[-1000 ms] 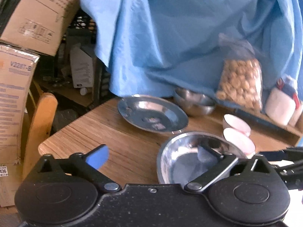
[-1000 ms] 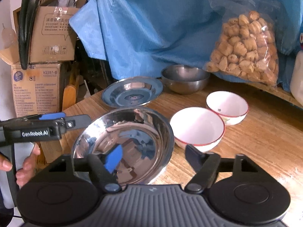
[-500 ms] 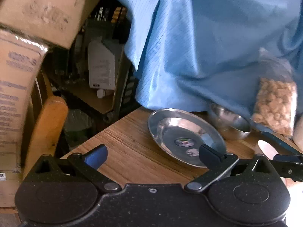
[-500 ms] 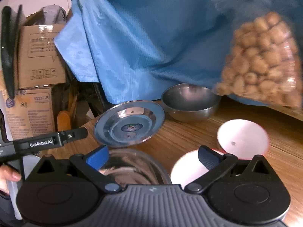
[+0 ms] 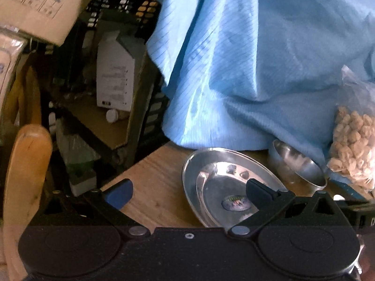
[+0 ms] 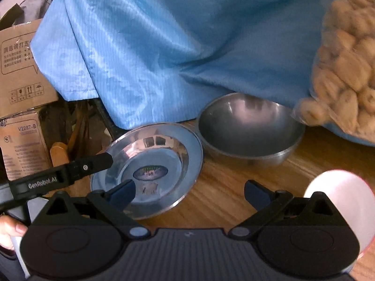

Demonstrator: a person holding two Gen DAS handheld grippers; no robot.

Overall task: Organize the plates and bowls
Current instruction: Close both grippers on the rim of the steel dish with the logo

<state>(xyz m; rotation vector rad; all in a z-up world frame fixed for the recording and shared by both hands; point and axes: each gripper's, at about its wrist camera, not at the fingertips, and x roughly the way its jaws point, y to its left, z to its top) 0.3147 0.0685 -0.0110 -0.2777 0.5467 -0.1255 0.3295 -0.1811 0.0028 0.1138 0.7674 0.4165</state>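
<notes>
Black fingers of the right gripper (image 6: 188, 193) stand wide apart just above the wooden desk (image 6: 222, 201), nothing between them; they have just been opening. Its left finger hangs over the near rim of a steel plate (image 6: 168, 149), which lies flat on the desk with a sticker at its centre. A white bowl (image 6: 339, 199) sits at the right edge, partly hidden behind the gripper body. The left gripper (image 5: 187, 189) also has its fingers spread wide and empty, its right finger over the same steel plate (image 5: 211, 164). Beyond the plate, just to its right, a steel bowl (image 6: 248, 128) stands upright. Behind both hangs a blue cloth (image 6: 164, 46), with a clear bag of pale snacks (image 6: 346, 70) at the right and cardboard boxes (image 6: 21, 70) at the left.
</notes>
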